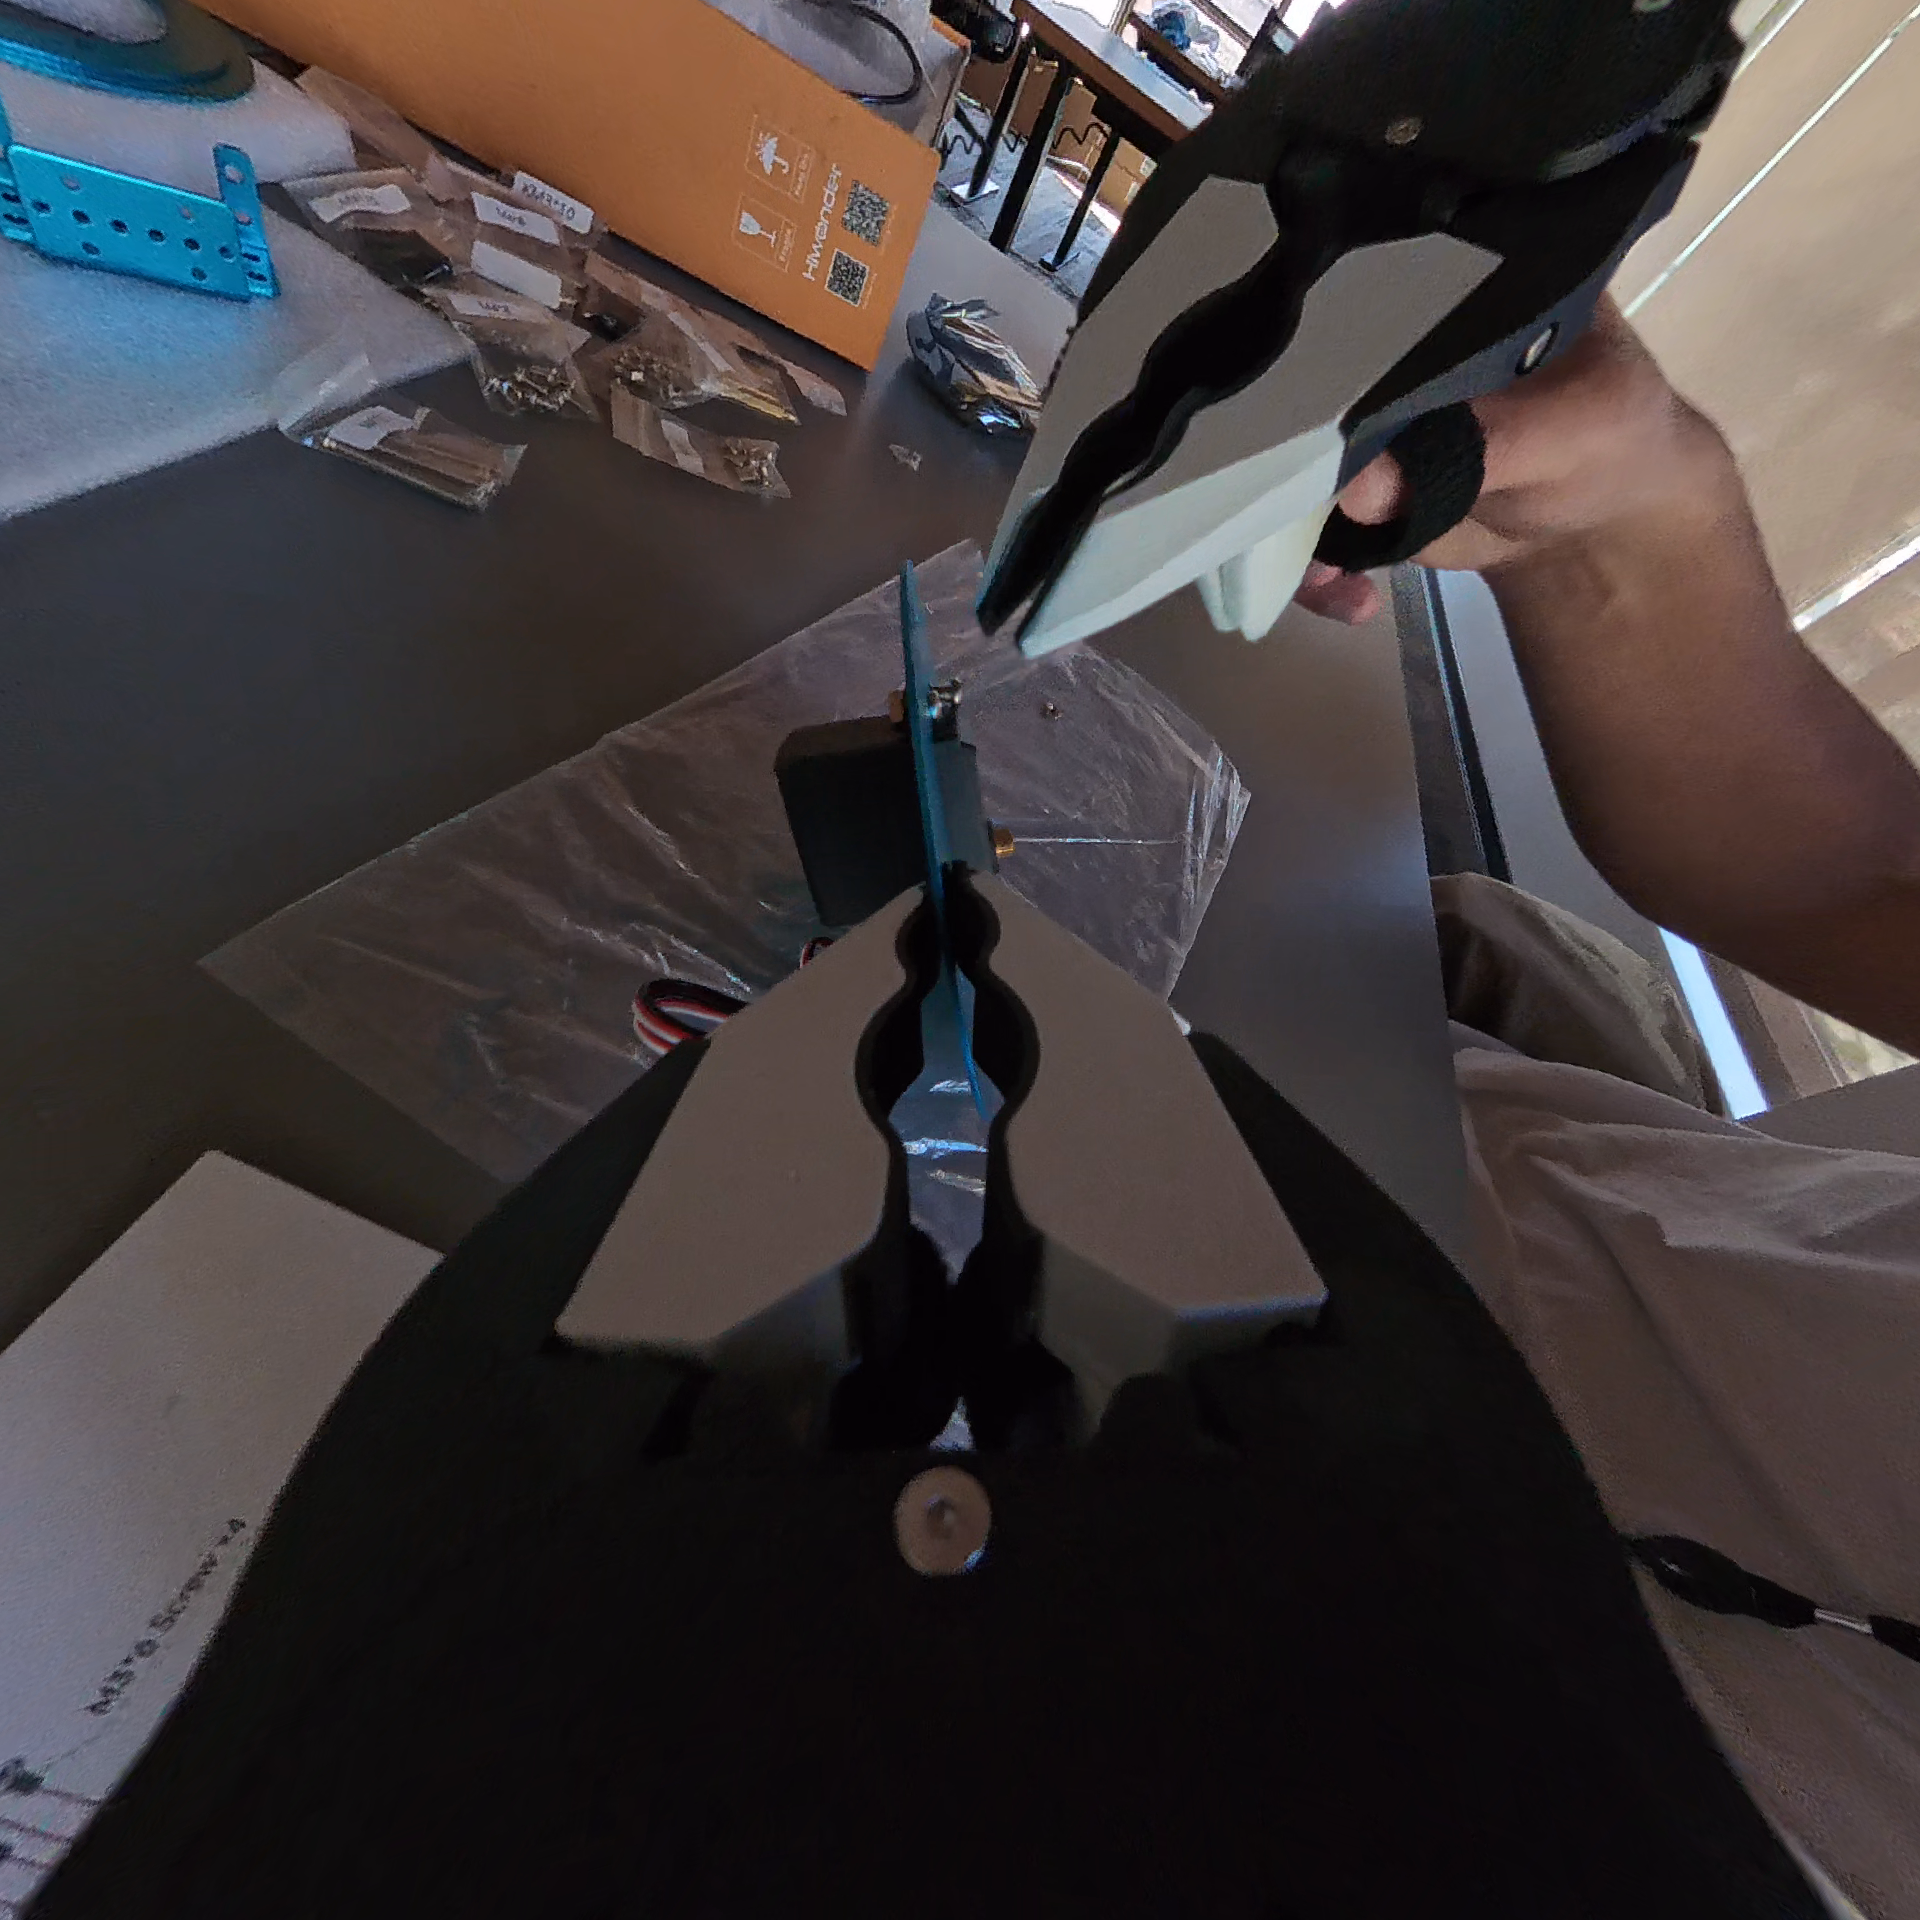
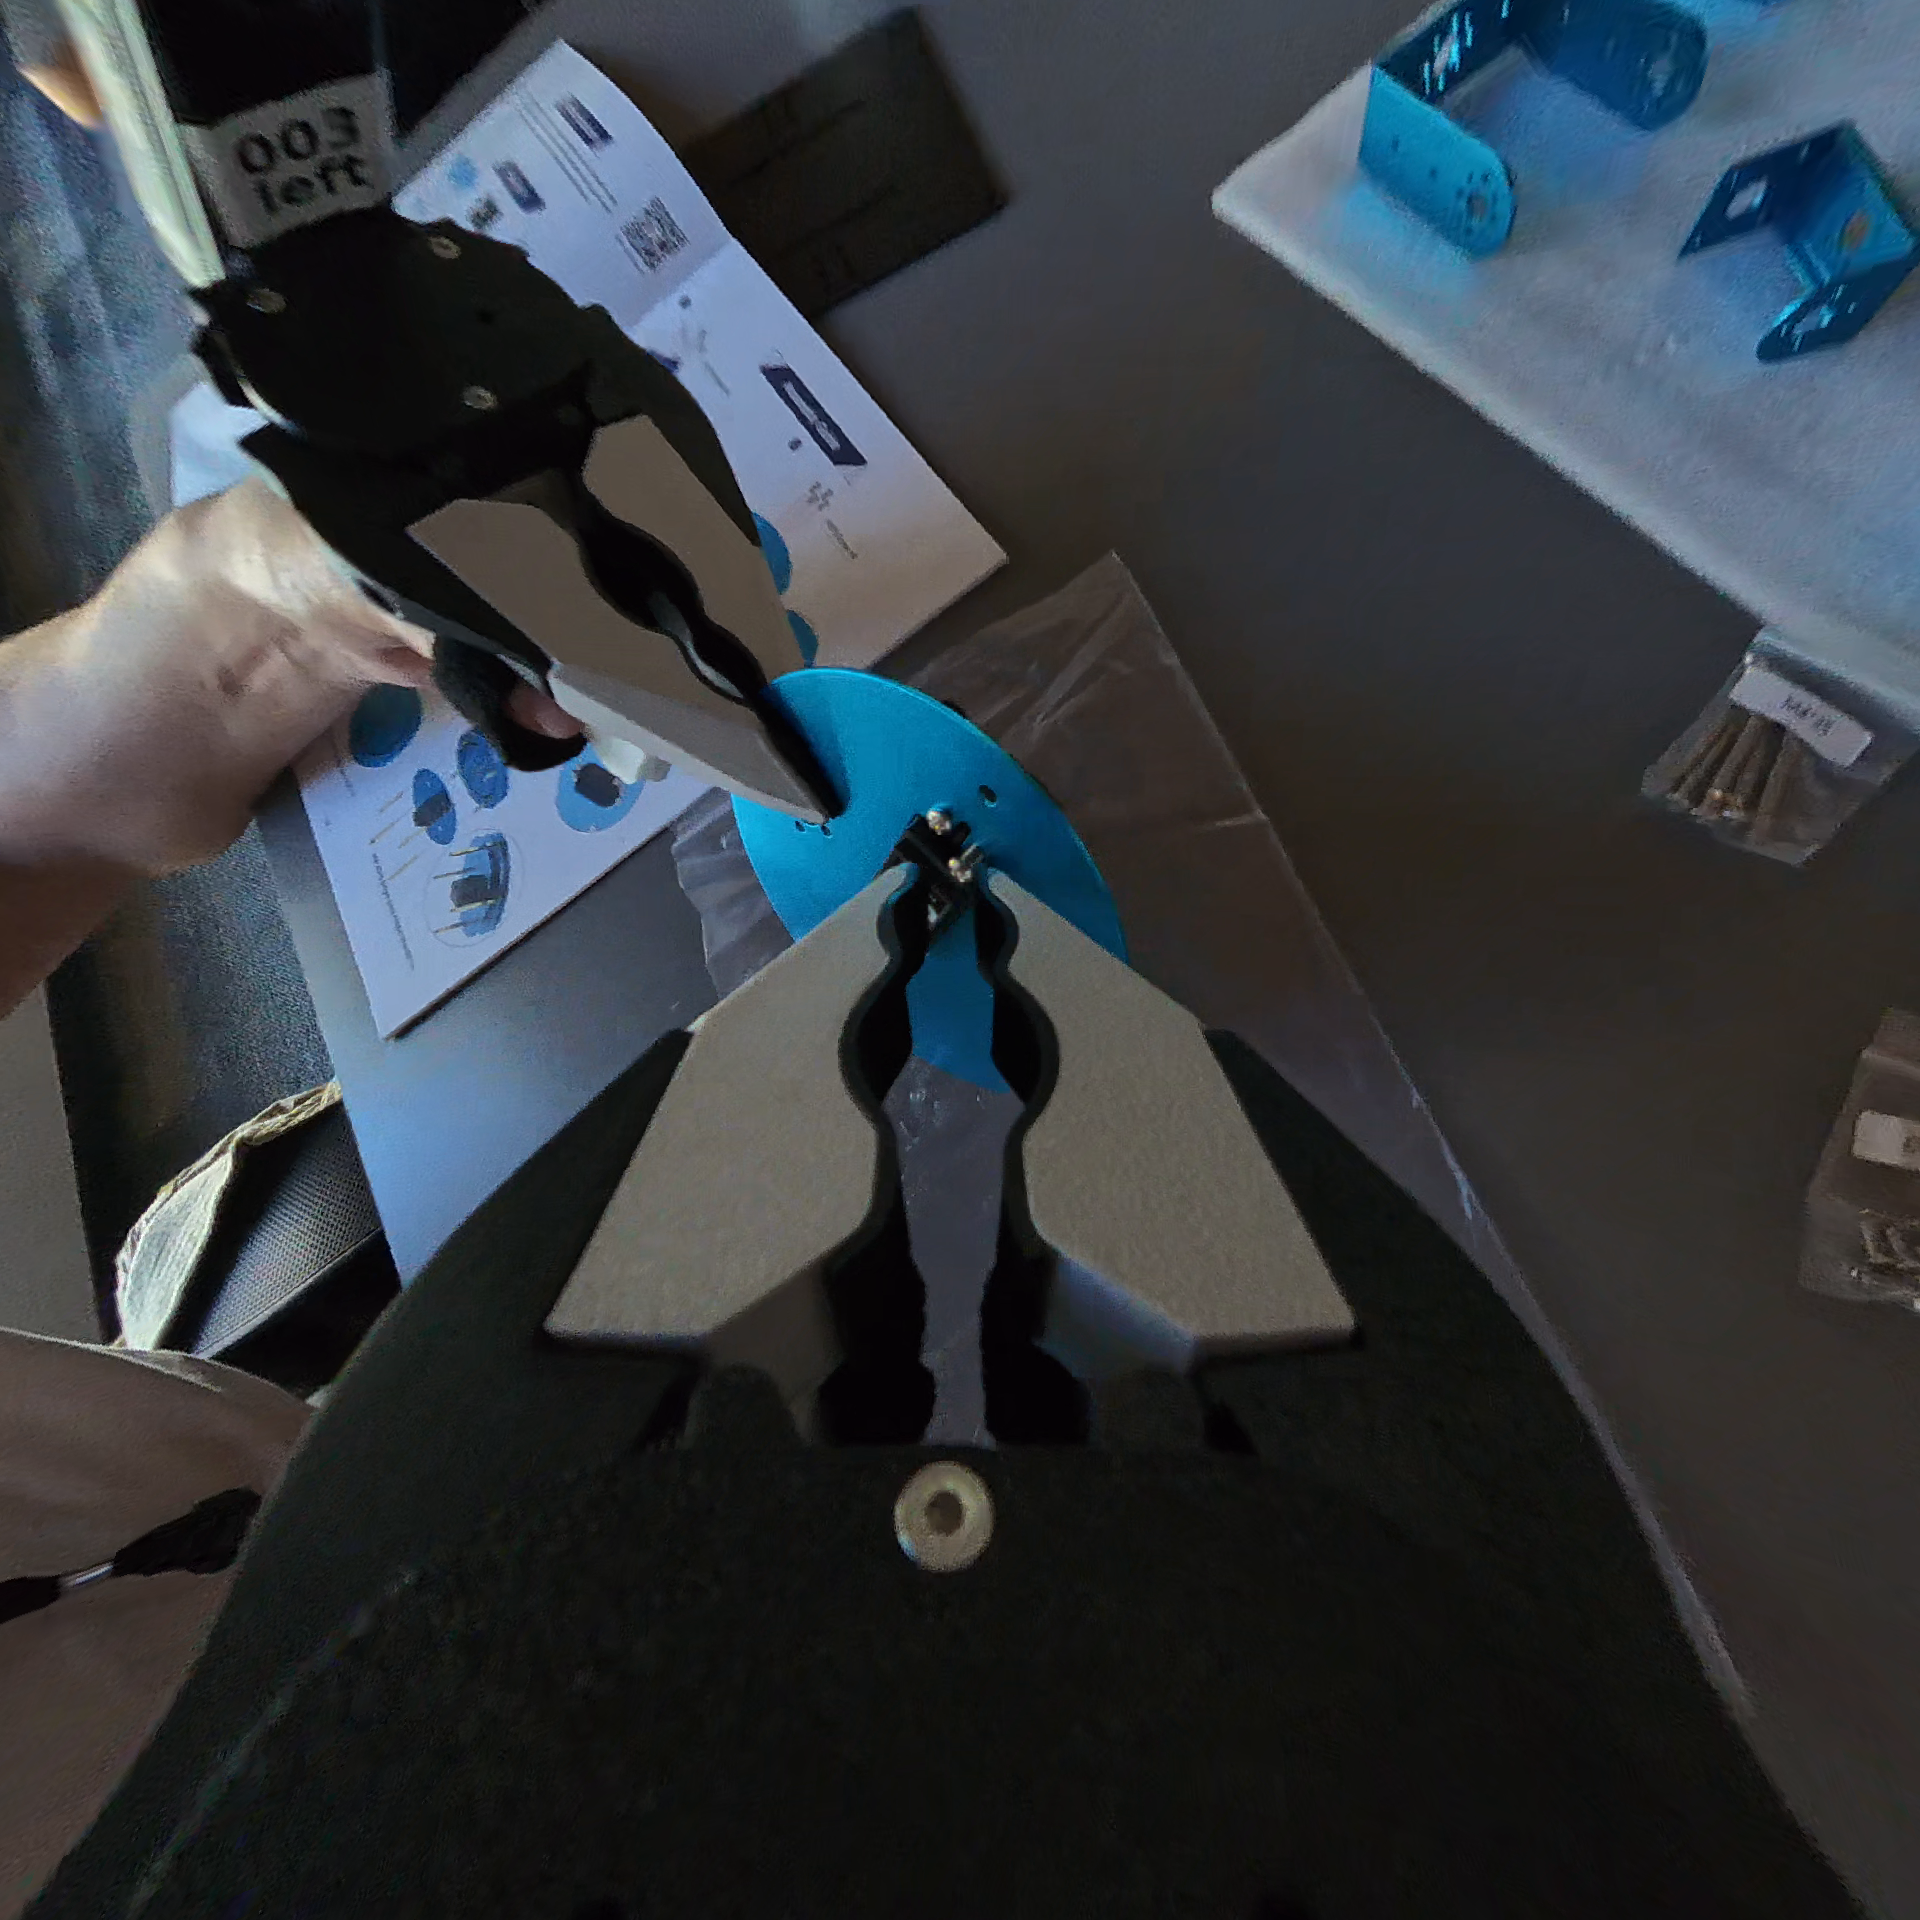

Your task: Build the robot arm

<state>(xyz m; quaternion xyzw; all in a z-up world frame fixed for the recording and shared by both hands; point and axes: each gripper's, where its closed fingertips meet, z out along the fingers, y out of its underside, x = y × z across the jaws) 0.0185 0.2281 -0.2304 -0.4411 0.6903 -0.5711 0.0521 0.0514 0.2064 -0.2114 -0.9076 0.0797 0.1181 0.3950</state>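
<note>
My left gripper (image 1: 948, 891) is shut on the rim of a blue metal disc (image 1: 920, 644), seen edge-on here and held above the dark table. A black servo (image 1: 852, 821) is fixed to the disc's left face, and its striped wires (image 1: 675, 1013) hang below. In the right wrist view the left gripper (image 2: 821, 800) grips the disc (image 2: 883, 748) at its far edge. My right gripper (image 2: 945, 878) has its jaws a narrow gap apart and empty, close to two screws (image 2: 940, 821) on the disc. It also shows in the left wrist view (image 1: 1003, 618), beside the disc's top.
A clear plastic bag (image 2: 1195, 779) lies under the disc. An orange box (image 1: 623, 135), bags of screws (image 1: 540, 364), a blue bracket (image 1: 135, 229) and a white box (image 1: 156, 1403) lie around. Blue brackets (image 2: 1808, 239) sit on white foam (image 2: 1558, 312); an instruction sheet (image 2: 623, 416) lies left. One gripper's finger ends stand about 5 cm off the other's.
</note>
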